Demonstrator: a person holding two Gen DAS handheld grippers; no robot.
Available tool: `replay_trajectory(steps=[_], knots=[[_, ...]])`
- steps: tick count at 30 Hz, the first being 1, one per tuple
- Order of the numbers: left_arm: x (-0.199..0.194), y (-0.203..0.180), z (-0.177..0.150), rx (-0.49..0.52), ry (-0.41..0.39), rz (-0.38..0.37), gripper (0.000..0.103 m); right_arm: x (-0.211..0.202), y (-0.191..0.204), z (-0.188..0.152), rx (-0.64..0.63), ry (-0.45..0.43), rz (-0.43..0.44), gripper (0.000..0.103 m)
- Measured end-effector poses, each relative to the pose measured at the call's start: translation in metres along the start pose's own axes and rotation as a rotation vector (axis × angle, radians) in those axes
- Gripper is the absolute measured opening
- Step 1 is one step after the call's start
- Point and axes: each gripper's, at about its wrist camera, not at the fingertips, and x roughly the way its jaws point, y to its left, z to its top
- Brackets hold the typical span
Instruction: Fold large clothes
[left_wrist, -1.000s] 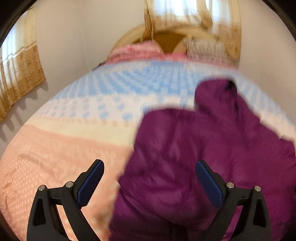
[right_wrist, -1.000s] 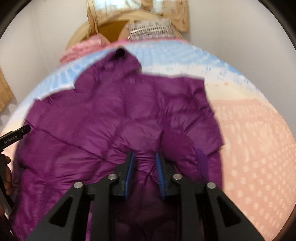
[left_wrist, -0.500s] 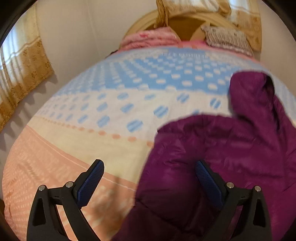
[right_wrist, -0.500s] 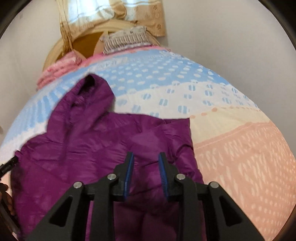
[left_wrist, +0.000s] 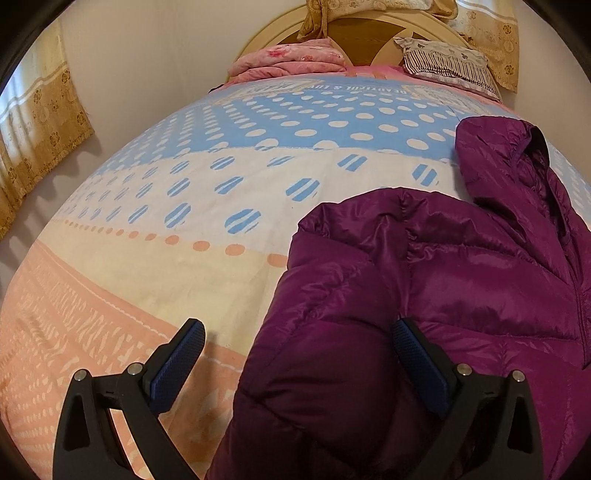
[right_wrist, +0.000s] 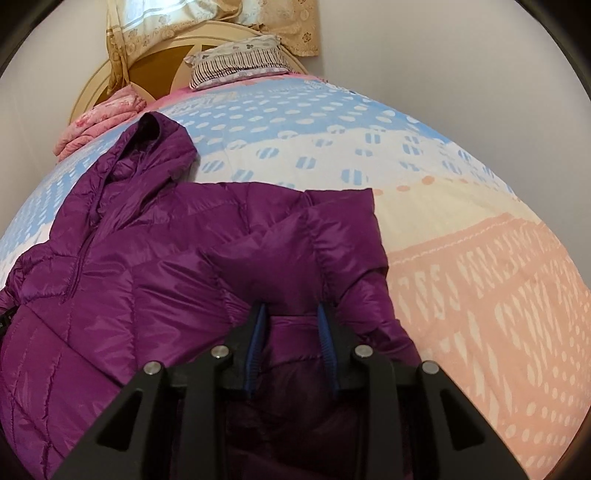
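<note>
the right gripper (right_wrist: 291, 317) is clamped on a bunched fold of the purple down jacket (right_wrist: 155, 280), its blue pads pressed into the fabric from both sides, the same grip as a second ago. the left gripper (left_wrist: 295, 354) stands wide, one finger over the bare bedspread (left_wrist: 155, 229) and the other over the jacket's near edge, gripping nothing; its spread has not changed.

what differs is the view and the cloth: both cameras were blurred a second ago and are now sharp, and the jacket's side panel now lies folded over the body with a straight edge (the hood (right_wrist: 147, 147) points toward the headboard). in the left view the jacket has shifted to the right, leaving more dotted bedspread showing.

the jacket lies on the bed, zipper side up. beyond it, a pink folded quilt (left_wrist: 291, 59) and a striped pillow (left_wrist: 447, 62) rest against the headboard (left_wrist: 369, 40).
</note>
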Motion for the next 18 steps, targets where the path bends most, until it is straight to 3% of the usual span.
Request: replay_trajectory(steps=[18], knots=[[0.0031,0.0063,-0.0006,-0.033,0.017,-0.046,0.102,0.001,0.0025,-0.0021,-0.01,-0.009,-0.008,0.033]])
